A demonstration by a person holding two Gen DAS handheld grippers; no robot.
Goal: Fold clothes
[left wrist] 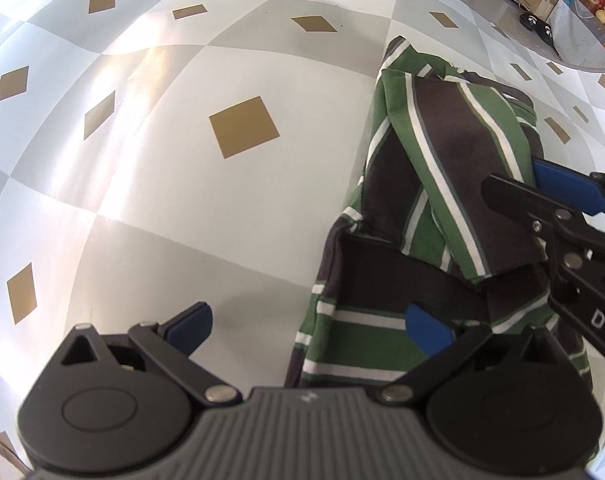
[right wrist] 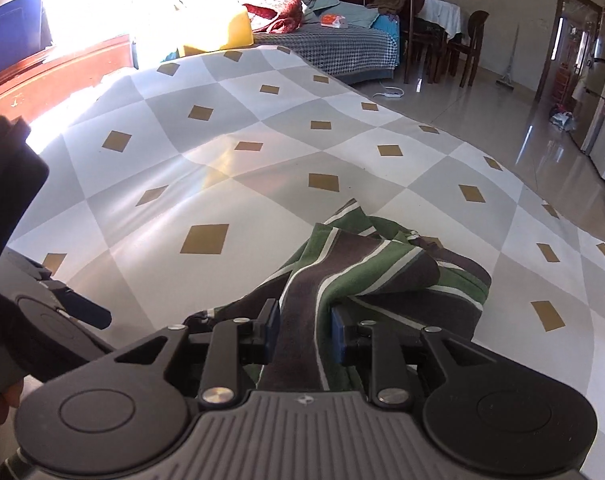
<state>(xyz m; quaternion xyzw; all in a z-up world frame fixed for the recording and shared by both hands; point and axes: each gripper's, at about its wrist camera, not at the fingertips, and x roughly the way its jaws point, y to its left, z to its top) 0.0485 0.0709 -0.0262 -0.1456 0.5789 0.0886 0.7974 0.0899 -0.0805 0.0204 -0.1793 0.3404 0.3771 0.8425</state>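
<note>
Nearest in the left wrist view: left gripper [left wrist: 308,330], blue pads spread wide, nothing between them. Left pad over bare mat [left wrist: 150,208], right pad [left wrist: 428,330] over the near striped edge of the shirt [left wrist: 442,184]; touching or hovering cannot be told. Just past it, the shirt: green, brown and white stripes, rumpled, partly doubled over itself, lying on the right part of the mat. Coming in from the right edge, right gripper [left wrist: 542,190], one blue pad against a raised fold of cloth.

From the right wrist view: right gripper [right wrist: 304,334] clamped on the shirt [right wrist: 366,268], a brown-and-green band pinched between both pads and running back under the body. At the left edge, the left gripper [right wrist: 42,312], dark and partly cut off. Beyond, the mat [right wrist: 238,184], white and grey diamonds with gold squares, sunlit at the far left. Farther off, a bed [right wrist: 334,46] with heaped bedding, dark chairs [right wrist: 468,46], and a glossy floor [right wrist: 522,128].
</note>
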